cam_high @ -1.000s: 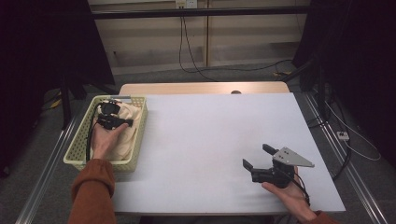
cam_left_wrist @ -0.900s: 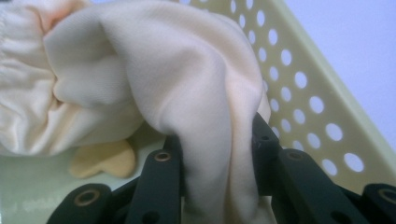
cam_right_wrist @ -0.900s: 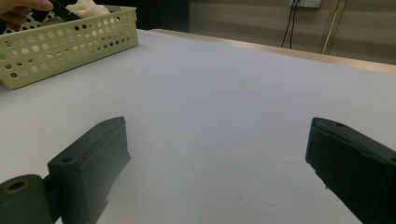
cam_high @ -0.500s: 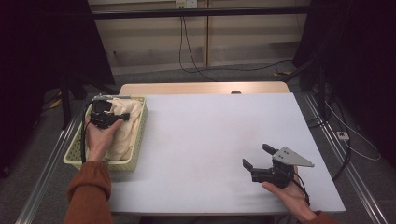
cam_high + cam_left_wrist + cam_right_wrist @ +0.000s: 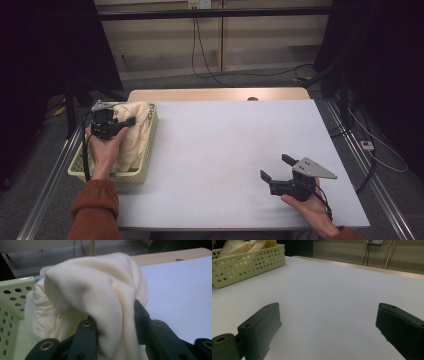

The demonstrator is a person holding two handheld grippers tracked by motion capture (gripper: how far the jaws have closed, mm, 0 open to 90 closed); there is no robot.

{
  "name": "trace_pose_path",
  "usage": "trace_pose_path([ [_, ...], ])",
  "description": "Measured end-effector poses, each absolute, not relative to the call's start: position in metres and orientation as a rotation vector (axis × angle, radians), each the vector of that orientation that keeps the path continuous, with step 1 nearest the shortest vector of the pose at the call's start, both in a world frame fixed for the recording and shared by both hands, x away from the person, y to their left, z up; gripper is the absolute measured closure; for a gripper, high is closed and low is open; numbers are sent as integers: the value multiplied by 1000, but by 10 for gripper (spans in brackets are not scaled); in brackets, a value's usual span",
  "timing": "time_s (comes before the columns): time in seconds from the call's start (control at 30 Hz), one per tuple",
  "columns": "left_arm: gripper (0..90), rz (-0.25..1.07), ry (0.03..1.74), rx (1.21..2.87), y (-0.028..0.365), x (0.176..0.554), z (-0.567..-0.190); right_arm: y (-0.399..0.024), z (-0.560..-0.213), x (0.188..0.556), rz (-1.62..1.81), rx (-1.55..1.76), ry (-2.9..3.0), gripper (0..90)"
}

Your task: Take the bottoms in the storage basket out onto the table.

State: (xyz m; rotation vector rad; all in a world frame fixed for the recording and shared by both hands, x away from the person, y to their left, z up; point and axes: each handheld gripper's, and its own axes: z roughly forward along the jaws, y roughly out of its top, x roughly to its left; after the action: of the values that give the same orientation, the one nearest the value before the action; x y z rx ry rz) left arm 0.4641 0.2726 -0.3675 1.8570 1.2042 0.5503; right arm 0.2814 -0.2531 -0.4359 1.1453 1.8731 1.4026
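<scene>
- Cream cloth [image 5: 100, 297], soft fine knit with a ribbed hem at one edge, bunched into a rounded hump and draped in loose folds; lifted partly out of the basket, the rest trailing down into it.
- Pinched between the two black jaws of the left gripper [image 5: 112, 123], clenched on a thick fold of the cloth; matte hard plastic with brass-ringed screw holes along each jaw.
- Held by the left hand [image 5: 104, 150] above the basket, rust-orange sleeve at the wrist.
- Basket [image 5: 131, 176]: pale yellow-green plastic, rectangular, walls perforated with rows of round holes, at the left edge of the table.
- Table [image 5: 225, 150]: flat, smooth white top, matte, with a strip of light wood along the far edge.
- Right gripper [image 5: 277, 167] near the front right corner of the table, well apart from the basket; jaws spread wide and released, nothing between them, grey three-cornered plate on top.
</scene>
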Motion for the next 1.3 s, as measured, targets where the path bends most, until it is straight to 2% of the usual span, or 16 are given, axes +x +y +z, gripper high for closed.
trace_pose_path([
  [0.27,709,596,1189,1795,276,454,-361,-253,-436,281,1397,1141,1877,60],
  [0.83,707,609,1150,1699,300,437,-354,-252,-435,279,1409,1139,1881,61],
  [1.1,705,589,1161,1619,299,433,-347,-253,-435,279,1409,1137,1881,61],
  [1.3,703,643,1136,1610,296,430,-342,-253,-435,278,1410,1138,1880,61],
])
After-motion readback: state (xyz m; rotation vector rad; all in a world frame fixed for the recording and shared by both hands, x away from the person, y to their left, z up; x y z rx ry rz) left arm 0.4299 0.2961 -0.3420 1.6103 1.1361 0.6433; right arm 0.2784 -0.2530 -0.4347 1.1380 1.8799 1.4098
